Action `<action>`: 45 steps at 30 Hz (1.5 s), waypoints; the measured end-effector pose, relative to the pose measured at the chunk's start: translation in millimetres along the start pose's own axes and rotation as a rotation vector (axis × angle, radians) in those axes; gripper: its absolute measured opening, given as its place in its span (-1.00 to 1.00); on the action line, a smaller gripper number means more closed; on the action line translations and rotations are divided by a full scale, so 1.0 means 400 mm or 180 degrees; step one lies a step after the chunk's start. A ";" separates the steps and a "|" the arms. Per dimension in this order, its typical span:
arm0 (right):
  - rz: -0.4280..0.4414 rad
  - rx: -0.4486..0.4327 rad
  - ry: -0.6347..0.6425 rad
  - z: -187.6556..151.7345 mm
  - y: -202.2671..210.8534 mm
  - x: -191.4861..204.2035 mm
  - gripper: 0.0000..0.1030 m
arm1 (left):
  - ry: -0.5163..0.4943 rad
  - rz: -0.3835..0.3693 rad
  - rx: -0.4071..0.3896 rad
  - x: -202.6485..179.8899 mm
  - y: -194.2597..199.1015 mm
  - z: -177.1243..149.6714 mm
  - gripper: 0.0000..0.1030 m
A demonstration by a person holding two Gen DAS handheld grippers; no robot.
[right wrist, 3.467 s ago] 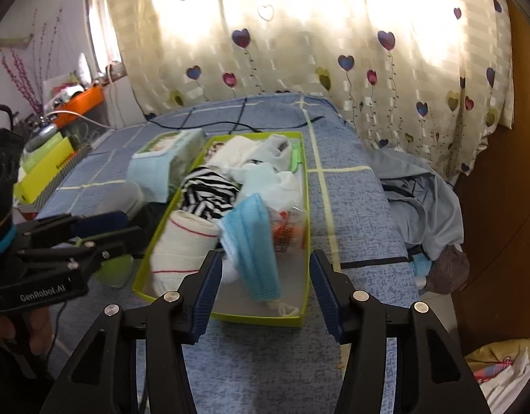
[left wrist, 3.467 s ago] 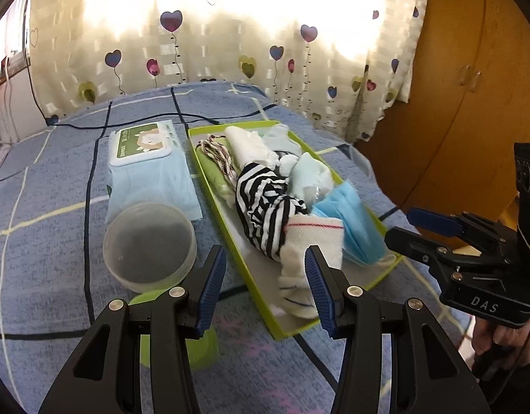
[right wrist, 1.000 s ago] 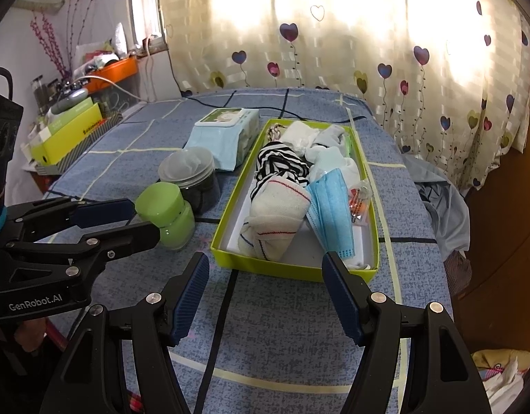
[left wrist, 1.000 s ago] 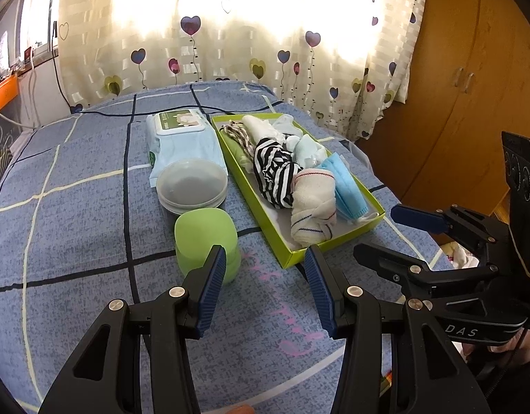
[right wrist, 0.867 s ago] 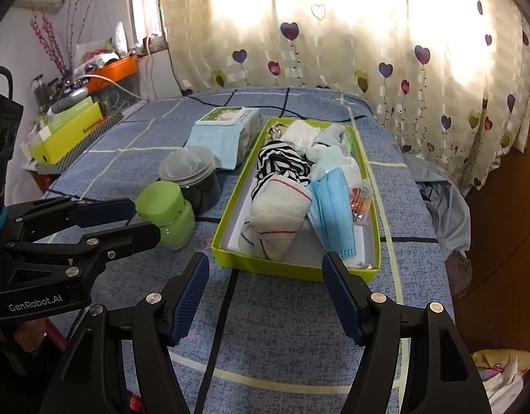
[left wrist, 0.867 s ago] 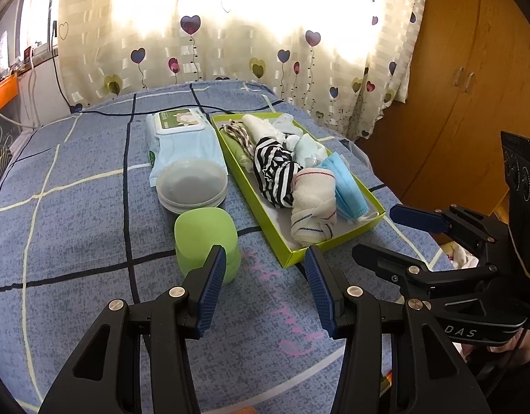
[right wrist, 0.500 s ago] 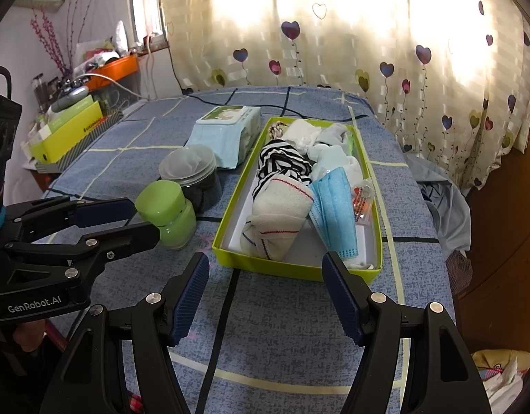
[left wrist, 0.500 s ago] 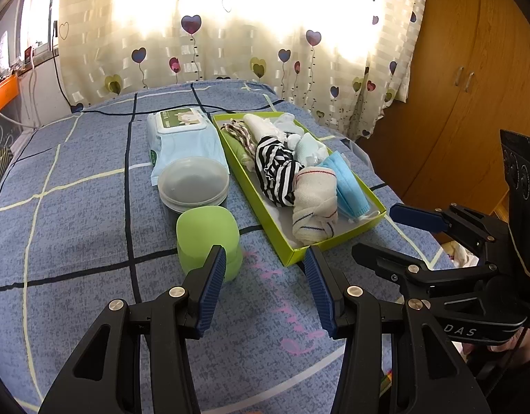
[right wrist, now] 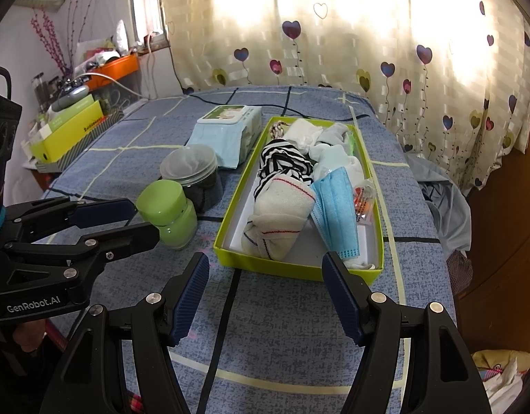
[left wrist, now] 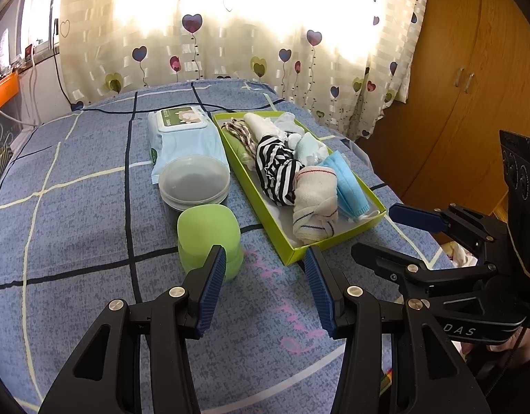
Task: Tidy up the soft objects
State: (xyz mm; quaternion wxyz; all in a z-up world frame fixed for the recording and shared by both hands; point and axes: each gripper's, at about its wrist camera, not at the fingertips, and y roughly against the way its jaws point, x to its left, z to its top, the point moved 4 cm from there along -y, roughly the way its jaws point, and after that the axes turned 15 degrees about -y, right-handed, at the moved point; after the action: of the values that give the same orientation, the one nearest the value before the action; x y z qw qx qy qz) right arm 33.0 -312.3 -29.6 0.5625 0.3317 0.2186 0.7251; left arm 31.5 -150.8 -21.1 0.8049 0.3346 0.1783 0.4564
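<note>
A lime-green tray lies on the blue checked bedspread. It holds a black-and-white striped sock, a rolled white sock, a blue face mask and more white and pale cloths behind. My left gripper is open and empty, hovering short of the tray's near corner. My right gripper is open and empty in front of the tray's near end. Each gripper also shows in the other's view.
A green lidded jar, a clear round container and a wet-wipes pack stand left of the tray. The bed edge drops off at the right by a wooden wardrobe. Clothes hang there.
Since 3.5 s ago both grippers have pulled back from the tray, still open and empty. Over the last second almost nothing has moved.
</note>
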 end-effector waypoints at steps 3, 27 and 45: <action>-0.0005 0.0001 0.0001 0.000 0.000 0.000 0.33 | 0.0002 -0.0006 0.0004 -0.001 0.000 -0.001 -0.05; -0.0004 0.0008 0.0002 0.001 -0.001 0.002 0.33 | 0.0006 -0.0017 0.0014 -0.003 0.000 -0.009 -0.05; -0.0006 0.0014 0.0003 0.003 -0.002 0.003 0.33 | 0.0010 -0.0040 0.0009 0.001 -0.001 -0.011 -0.05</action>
State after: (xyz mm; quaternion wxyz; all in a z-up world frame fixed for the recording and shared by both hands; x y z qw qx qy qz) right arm 34.1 -311.0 -29.2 0.5624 0.3324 0.2207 0.7243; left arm 29.2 -148.7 -24.4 0.8070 0.3339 0.1824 0.4516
